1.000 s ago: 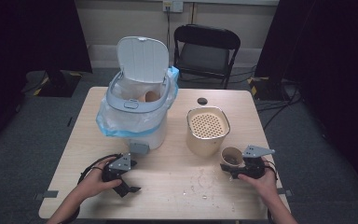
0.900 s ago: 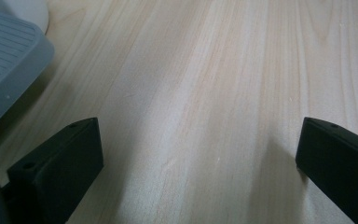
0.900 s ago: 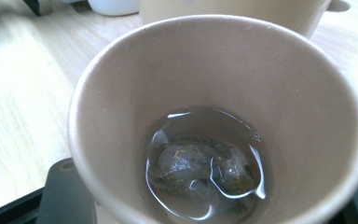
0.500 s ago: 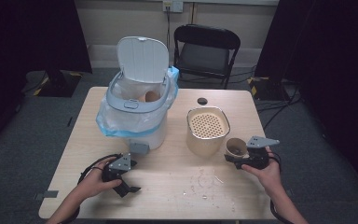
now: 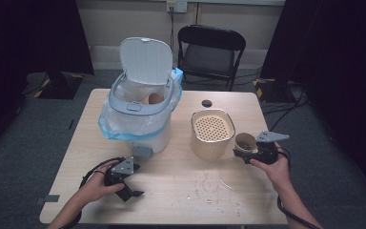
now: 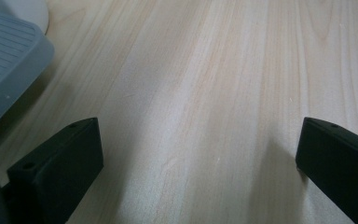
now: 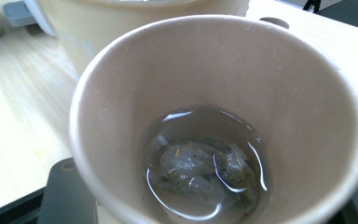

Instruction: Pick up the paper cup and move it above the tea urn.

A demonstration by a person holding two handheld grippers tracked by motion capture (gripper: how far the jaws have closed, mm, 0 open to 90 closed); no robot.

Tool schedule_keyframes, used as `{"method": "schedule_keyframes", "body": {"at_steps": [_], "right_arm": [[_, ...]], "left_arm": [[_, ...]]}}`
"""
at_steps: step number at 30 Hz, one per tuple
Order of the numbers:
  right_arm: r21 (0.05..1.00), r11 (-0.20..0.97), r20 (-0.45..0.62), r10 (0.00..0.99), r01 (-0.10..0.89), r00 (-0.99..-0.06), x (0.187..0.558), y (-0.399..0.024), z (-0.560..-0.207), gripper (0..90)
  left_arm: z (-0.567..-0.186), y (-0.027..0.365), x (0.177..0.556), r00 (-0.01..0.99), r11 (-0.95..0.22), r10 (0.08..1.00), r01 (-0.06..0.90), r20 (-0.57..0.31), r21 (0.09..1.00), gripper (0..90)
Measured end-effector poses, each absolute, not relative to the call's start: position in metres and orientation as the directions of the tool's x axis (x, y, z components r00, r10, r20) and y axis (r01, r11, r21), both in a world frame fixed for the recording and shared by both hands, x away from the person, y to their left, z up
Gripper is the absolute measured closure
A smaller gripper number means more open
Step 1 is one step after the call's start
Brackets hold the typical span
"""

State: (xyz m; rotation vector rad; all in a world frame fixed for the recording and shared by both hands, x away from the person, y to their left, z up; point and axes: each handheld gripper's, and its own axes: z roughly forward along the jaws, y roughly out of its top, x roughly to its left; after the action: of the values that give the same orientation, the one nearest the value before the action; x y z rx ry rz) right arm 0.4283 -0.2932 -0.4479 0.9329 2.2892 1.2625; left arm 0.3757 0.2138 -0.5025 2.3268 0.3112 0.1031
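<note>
Right gripper [image 5: 244,153], held in the right hand [image 5: 272,164] at the table's [image 5: 181,191] right side, clamps a brown paper cup [image 5: 244,142]; jaws sit on either side of the cup wall. Cup is upright, lifted just beside the cream strainer tub [image 5: 212,133], to its right. In the right gripper view the cup [image 7: 214,121] holds a little murky liquid and a wet tea bag [image 7: 200,168] at the bottom; tub wall close behind it.

Left gripper [image 5: 131,191] rests low on the table near the front left edge, in the left hand [image 5: 97,186]. Left gripper view: jaws spread wide, nothing between them, bare wood beneath. Grey foot pedal [image 6: 4,65] of the bin at upper left of that view.

White pedal bin [image 5: 140,114] stands at the table's left-centre, lid up, blue liner bag [image 5: 112,126] folded over the rim. A brown cup-like item [image 5: 155,98] lies inside; can't tell more.

Wet marks and spots [image 5: 214,188] on the wood in front of the tub. Small dark round object [image 5: 207,103] near the far edge. Black folding chair [image 5: 209,52] behind the table.
</note>
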Motion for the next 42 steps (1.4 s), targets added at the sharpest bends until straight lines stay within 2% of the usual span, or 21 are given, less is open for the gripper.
{"method": "schedule_keyframes", "body": {"at_steps": [23,35,42], "right_arm": [[0.849,0.390,-0.060,0.740,0.356,-0.670,0.465,-0.303,-0.423,31.2],[0.839,0.445,-0.149,0.741,0.314,-0.654,0.486,-0.299,-0.410,31.2],[0.843,0.447,-0.165,0.745,0.300,-0.646,0.496,-0.298,-0.407,31.3]], "left_arm": [[-0.502,0.214,0.376,0.967,-0.673,0.255,0.192,-0.020,0.714,0.0],[-0.502,0.214,0.376,0.967,-0.673,0.255,0.192,-0.020,0.714,0.0],[-0.503,0.214,0.376,0.966,-0.669,0.257,0.192,-0.019,0.718,0.0]]}}
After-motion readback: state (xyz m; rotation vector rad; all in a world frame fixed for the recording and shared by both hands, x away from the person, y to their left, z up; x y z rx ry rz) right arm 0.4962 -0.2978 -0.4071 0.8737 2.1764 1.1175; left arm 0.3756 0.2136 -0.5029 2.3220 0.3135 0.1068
